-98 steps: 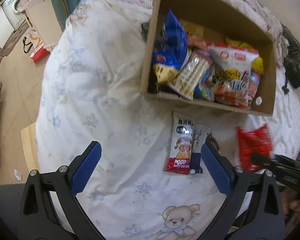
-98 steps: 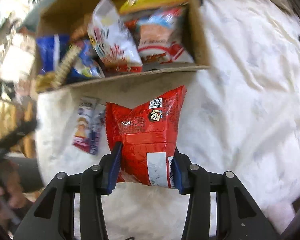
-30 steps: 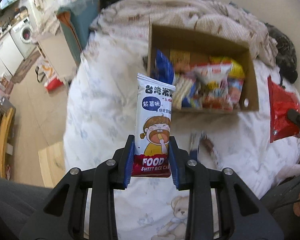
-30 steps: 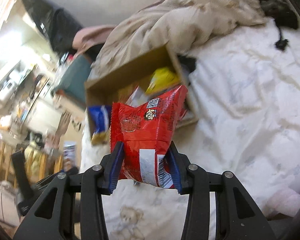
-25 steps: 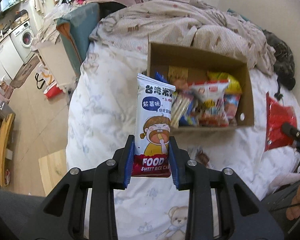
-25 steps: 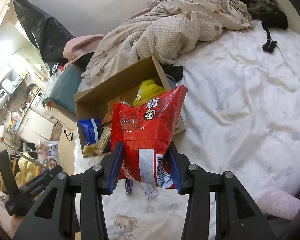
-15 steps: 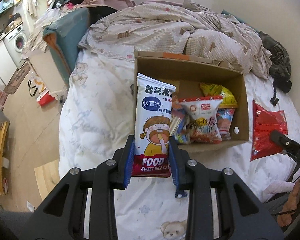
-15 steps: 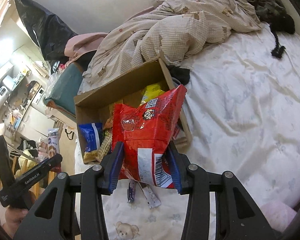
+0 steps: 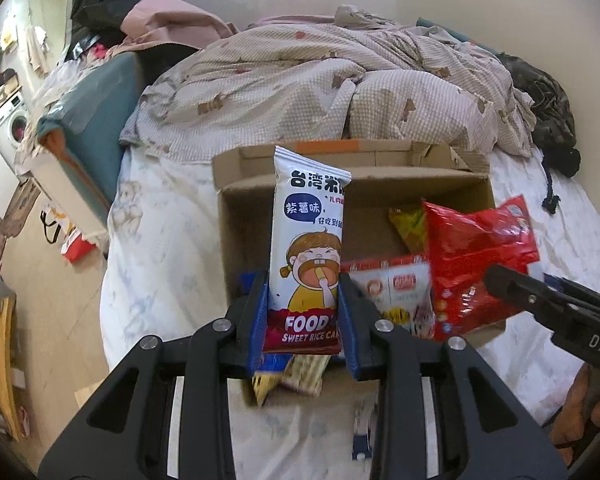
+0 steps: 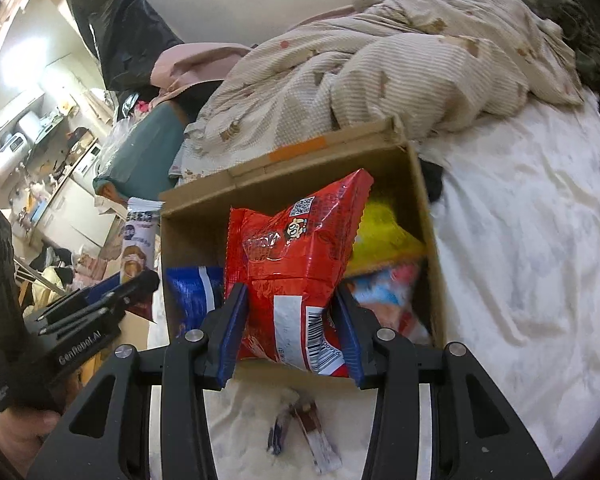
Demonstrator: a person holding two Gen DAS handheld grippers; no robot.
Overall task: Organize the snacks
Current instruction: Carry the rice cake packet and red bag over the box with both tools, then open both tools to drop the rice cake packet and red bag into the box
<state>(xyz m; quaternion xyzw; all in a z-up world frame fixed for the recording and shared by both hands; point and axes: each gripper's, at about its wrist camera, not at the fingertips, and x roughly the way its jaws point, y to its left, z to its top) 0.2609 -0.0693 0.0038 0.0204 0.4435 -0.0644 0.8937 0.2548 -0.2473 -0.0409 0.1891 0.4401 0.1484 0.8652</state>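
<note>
Transport step in hand: left gripper (image 9: 303, 316) clamped on the white rice-cake packet (image 9: 308, 252), right gripper (image 10: 292, 332) clamped on the red snack bag (image 10: 296, 256), both held above the near part of the open cardboard box (image 10: 300, 168) on the bed (image 10: 520, 240). Next move, by my reading, calls for lowering each over a free gap among the packed snacks, then releasing. Against a second ago, both packets sit closer over the box, which looms larger; two small sachets (image 10: 300, 428) lie on the sheet just near of it.
</note>
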